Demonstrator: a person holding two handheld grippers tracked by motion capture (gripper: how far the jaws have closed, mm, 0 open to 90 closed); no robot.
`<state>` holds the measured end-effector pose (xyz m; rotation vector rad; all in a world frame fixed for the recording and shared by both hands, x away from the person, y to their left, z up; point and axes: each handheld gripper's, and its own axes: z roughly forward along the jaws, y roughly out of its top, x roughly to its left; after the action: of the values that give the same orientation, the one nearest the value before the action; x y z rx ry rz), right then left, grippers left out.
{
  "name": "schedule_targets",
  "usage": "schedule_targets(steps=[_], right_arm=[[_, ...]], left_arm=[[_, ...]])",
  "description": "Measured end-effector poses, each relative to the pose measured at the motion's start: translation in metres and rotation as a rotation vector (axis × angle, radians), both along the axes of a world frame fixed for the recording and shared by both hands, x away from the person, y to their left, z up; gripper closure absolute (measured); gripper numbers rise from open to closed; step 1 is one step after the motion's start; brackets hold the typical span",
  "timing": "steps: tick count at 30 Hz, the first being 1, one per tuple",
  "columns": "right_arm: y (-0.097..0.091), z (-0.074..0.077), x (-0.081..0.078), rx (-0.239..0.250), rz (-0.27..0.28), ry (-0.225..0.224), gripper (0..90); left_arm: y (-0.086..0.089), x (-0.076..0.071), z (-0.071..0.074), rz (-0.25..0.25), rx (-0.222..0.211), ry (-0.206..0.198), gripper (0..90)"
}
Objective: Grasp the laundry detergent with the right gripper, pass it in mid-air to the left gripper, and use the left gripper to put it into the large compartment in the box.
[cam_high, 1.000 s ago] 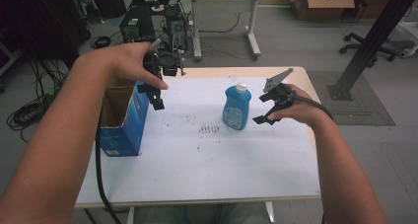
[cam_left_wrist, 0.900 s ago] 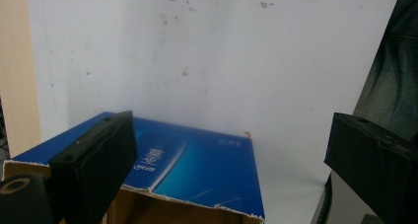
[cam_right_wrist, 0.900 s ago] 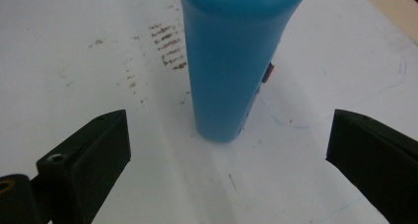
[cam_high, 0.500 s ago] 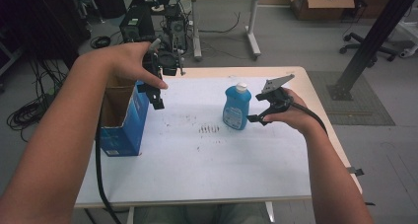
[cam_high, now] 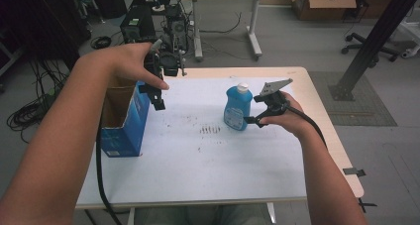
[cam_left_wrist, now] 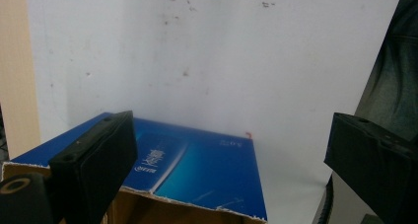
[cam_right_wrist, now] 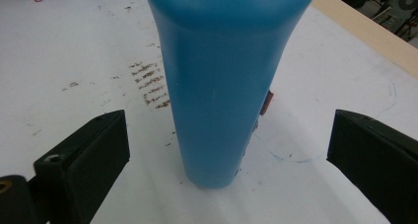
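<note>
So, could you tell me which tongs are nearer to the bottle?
Right. The right tongs are open right beside the bottle, jaws either side of it; the left tongs hang over the box, well away.

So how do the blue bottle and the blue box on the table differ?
The bottle is a tall, rounded plastic shape with a white cap, closed; the box is squarish cardboard, open at the top. The bottle stands mid-table between the open fingers of the right gripper, not yet touched; the box sits at the table's left edge, with the left gripper held open above it. Both are blue and upright on the white surface.
</note>
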<state>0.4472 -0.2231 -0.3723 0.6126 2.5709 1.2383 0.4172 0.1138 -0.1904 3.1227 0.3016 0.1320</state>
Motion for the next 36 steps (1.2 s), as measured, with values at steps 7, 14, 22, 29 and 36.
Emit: schedule_targets(steps=[7,14,22,29,36], right_arm=[[0.003,-0.007,-0.002,0.031,-0.013,-0.014,1.9],[0.009,-0.016,-0.003,0.066,-0.037,-0.030,2.0],[0.014,-0.022,-0.002,0.105,-0.081,-0.057,1.3],[0.017,-0.030,-0.001,0.130,-0.104,-0.059,1.1],[0.021,-0.036,-0.001,0.165,-0.123,-0.063,0.9]], left_arm=[[-0.001,0.000,0.000,-0.003,0.000,0.001,6.0],[-0.002,-0.001,-0.001,-0.008,0.001,0.004,6.0],[-0.001,0.000,-0.001,-0.006,-0.005,0.003,5.9],[0.000,0.000,-0.002,-0.003,-0.008,0.003,5.9],[-0.002,0.000,-0.003,-0.008,-0.008,0.004,5.9]])
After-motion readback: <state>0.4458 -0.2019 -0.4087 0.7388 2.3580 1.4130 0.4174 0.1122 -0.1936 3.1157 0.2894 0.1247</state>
